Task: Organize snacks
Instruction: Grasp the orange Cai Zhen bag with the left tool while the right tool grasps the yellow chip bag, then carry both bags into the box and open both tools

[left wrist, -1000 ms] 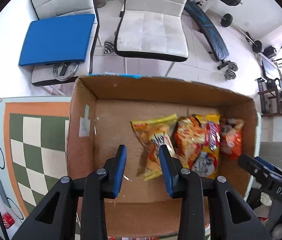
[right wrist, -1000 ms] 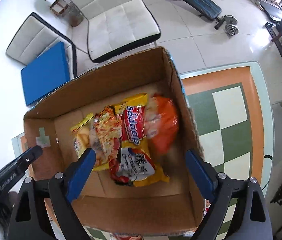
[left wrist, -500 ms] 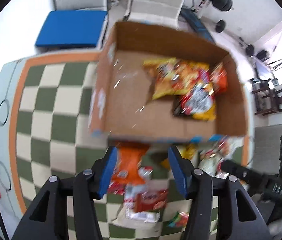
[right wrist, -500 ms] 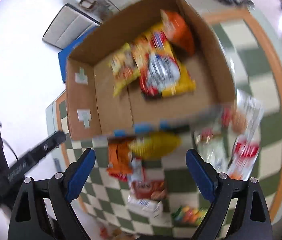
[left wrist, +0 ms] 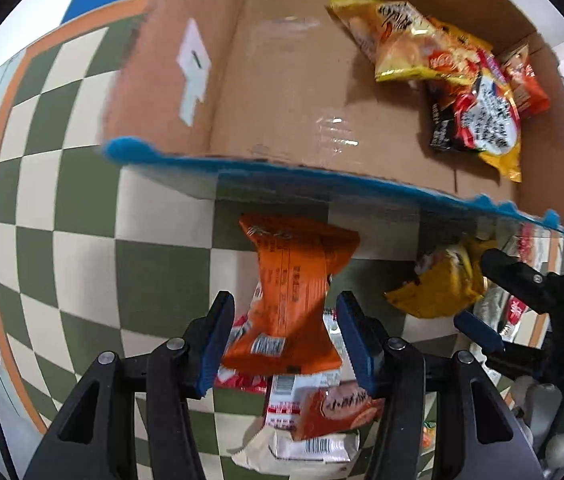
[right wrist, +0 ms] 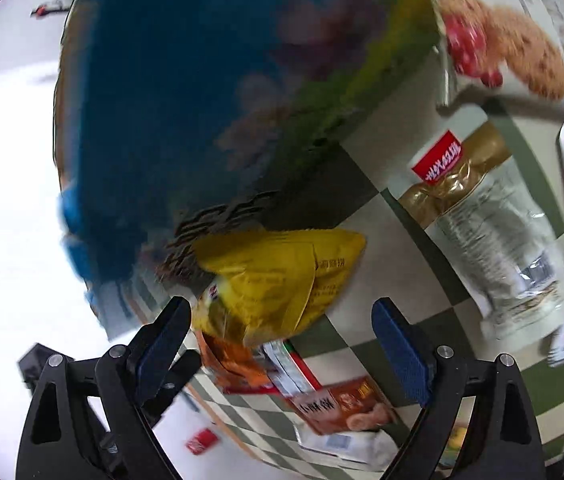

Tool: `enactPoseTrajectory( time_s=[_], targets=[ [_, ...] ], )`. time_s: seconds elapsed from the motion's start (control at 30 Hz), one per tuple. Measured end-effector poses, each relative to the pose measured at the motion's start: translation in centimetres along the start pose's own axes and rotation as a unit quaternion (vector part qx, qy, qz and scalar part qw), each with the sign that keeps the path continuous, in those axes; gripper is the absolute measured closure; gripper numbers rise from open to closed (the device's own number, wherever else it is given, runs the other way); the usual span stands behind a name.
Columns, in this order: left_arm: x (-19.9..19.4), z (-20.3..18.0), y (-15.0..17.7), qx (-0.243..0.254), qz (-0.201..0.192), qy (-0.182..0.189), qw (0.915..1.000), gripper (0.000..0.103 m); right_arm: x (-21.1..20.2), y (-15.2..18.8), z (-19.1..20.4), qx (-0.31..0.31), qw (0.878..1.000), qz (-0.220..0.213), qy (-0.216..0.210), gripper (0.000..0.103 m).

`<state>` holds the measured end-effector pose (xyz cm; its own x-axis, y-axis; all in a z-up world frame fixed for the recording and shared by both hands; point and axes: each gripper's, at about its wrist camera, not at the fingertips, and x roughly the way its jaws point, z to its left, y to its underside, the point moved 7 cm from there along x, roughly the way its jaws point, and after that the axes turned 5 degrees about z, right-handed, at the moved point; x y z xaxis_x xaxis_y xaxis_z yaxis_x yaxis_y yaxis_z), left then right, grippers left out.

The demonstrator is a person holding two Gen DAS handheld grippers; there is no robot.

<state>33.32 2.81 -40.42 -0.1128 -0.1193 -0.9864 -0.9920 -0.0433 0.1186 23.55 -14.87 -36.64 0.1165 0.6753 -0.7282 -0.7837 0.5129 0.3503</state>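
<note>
left claw (left wrist: 282, 336) open, straddling the orange packet (left wrist: 294, 300) on the bench (left wrist: 62, 264). right claw (right wrist: 282, 340) open, straddling the yellow packet (right wrist: 278, 276) beside the box (left wrist: 282, 120).

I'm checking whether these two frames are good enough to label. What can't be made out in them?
- Right wrist view: the box wall is motion-blurred, its print unreadable.
- Left wrist view: the yellow packet is partly hidden by the right gripper.
- Left wrist view: packets under the orange packet are mostly covered.
- Both views: small print on packets is too small to read.
</note>
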Motion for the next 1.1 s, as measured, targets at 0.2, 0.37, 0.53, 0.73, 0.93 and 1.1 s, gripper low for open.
enactPoseTrajectory(
  time_s=[0.2, 0.37, 0.53, 0.73, 0.93, 1.1],
  targets=[
    [2.6, -0.8, -0.4, 0.025, 0.02, -0.037, 0.9988, 0.052, 0.8, 0.0, -0.4, 0.017, 1.0, -0.008, -0.003, 0.016],
    [2.9, -1.1, 0.4, 0.033, 0.006, -0.043, 0.9985, 0.069, 1.4, 0.3, 0.2, 0.01, 1.0, -0.015, 0.012, 0.042],
    [2.5, -1.4, 1.5, 0.028, 0.002, -0.041, 0.9987, 0.073, 1.7, 1.2, 0.7, -0.022, 0.997, -0.024, 0.066, 0.053],
    [1.1, -1.8, 4.0, 0.023, -0.007, -0.031, 0.9992, 0.073, 1.6, 3.8, 1.5, -0.072, 0.992, -0.027, 0.103, 0.056],
    [-2.8, -3.4, 7.1, 0.025, -0.029, -0.002, 0.9993, 0.074, -0.4, 7.0, 2.5, -0.125, 0.984, -0.024, 0.126, 0.057],
    [-9.3, -4.4, 6.6, 0.029, -0.057, 0.033, 0.9974, 0.074, -4.2, 8.4, 4.8, -0.157, 0.98, -0.028, 0.121, 0.058]
  ],
)
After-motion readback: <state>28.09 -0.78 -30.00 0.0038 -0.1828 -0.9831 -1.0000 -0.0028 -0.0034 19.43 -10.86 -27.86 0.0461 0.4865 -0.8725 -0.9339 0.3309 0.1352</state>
